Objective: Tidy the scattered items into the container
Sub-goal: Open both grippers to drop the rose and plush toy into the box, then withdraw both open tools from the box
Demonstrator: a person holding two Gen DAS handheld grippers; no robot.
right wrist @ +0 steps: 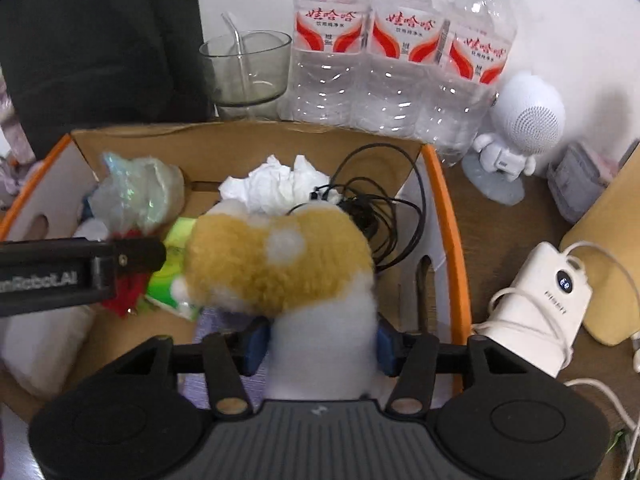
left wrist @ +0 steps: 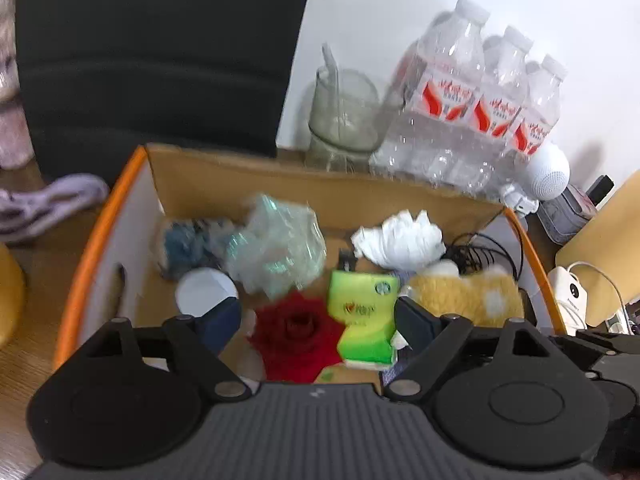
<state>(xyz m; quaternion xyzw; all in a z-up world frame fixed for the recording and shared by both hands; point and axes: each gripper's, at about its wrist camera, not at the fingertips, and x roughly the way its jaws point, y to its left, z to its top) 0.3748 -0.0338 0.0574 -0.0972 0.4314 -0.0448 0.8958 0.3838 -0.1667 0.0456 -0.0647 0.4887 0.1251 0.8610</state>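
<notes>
The cardboard box with an orange rim holds a red fabric rose, a green tissue pack, crumpled clear plastic, white crumpled paper, a black cable and a white round lid. My left gripper hangs open over the rose and the green pack, gripping nothing. In the right wrist view, a yellow and white plush toy lies in the box. Its white end sits between the fingers of my right gripper. The blue pads flank it without denting it.
Behind the box stand three shrink-wrapped water bottles, a glass cup with a straw and a dark chair back. To its right are a white astronaut speaker, a white power bank with cable and a yellow object.
</notes>
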